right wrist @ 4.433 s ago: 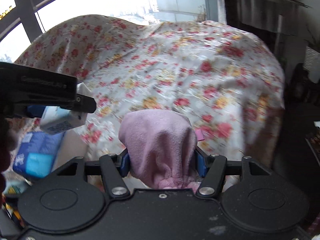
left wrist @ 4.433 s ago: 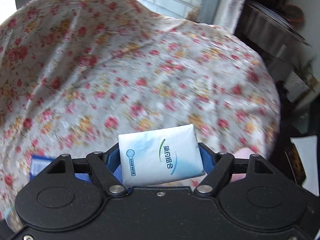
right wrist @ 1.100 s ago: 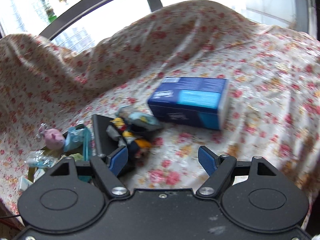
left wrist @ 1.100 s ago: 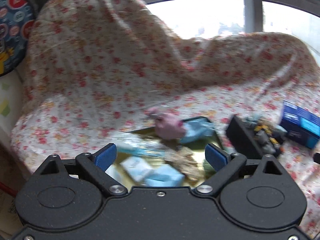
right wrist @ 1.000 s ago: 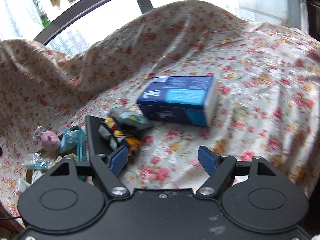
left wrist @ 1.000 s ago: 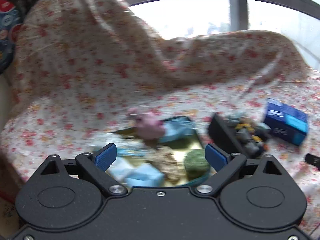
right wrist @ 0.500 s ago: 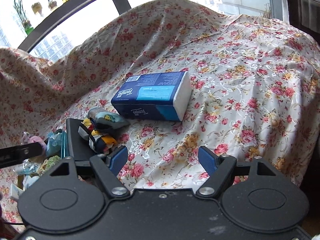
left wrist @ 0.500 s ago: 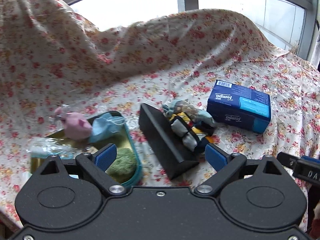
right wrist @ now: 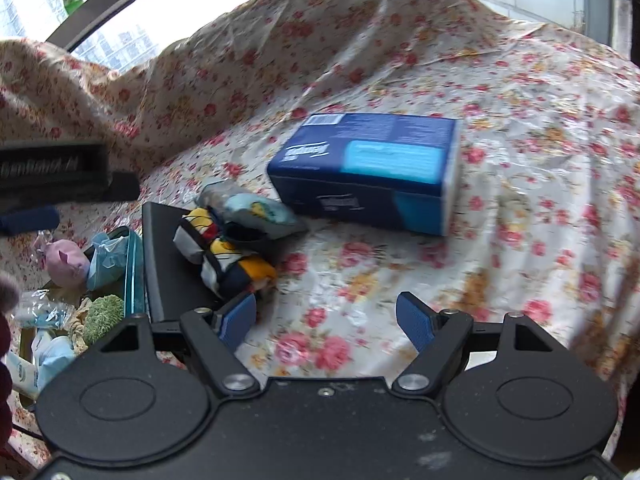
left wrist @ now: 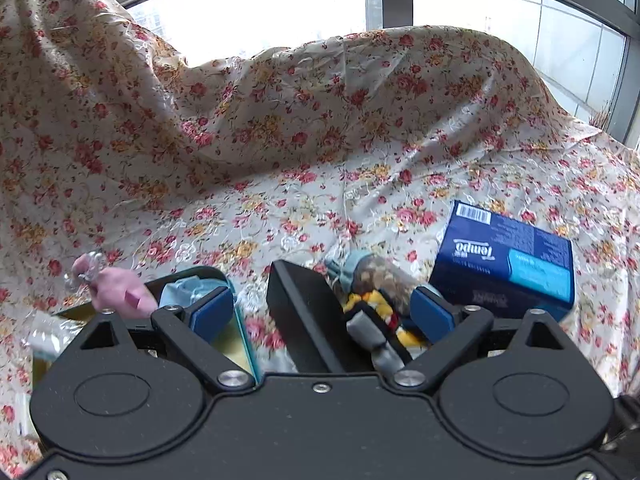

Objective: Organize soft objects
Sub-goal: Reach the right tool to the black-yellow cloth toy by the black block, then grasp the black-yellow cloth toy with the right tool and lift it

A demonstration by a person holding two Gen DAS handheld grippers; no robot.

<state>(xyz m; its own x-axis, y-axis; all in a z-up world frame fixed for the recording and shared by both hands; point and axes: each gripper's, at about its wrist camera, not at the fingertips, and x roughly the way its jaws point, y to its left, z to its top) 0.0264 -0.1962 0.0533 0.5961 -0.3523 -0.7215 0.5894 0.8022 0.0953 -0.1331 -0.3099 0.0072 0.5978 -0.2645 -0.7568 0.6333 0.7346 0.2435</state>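
A black tray (left wrist: 304, 312) (right wrist: 168, 264) lies on the floral cloth with a bundle of rolled socks (left wrist: 376, 304) (right wrist: 228, 248) on it. My left gripper (left wrist: 322, 312) is open, its blue pads either side of the tray and socks, touching neither. A dark blue tissue pack (left wrist: 508, 264) (right wrist: 372, 168) lies right of the socks. My right gripper (right wrist: 326, 322) is open over bare cloth, in front of the socks. A teal-rimmed tin (right wrist: 134, 264) on the left holds a pink soft toy (left wrist: 120, 288) (right wrist: 66, 260), a blue bag and a green scrubber (right wrist: 102, 316).
The floral cloth (left wrist: 320, 140) rises in a hump behind the objects, below a window with dark bars. In the right wrist view the left gripper's finger (right wrist: 60, 176) reaches in from the left. Small tissue packets (right wrist: 44, 352) lie in the tin's near end.
Both views have swung from the tin toward the tray of socks and come closer. The left gripper now straddles the tray and socks. Both jaws stayed open and empty.
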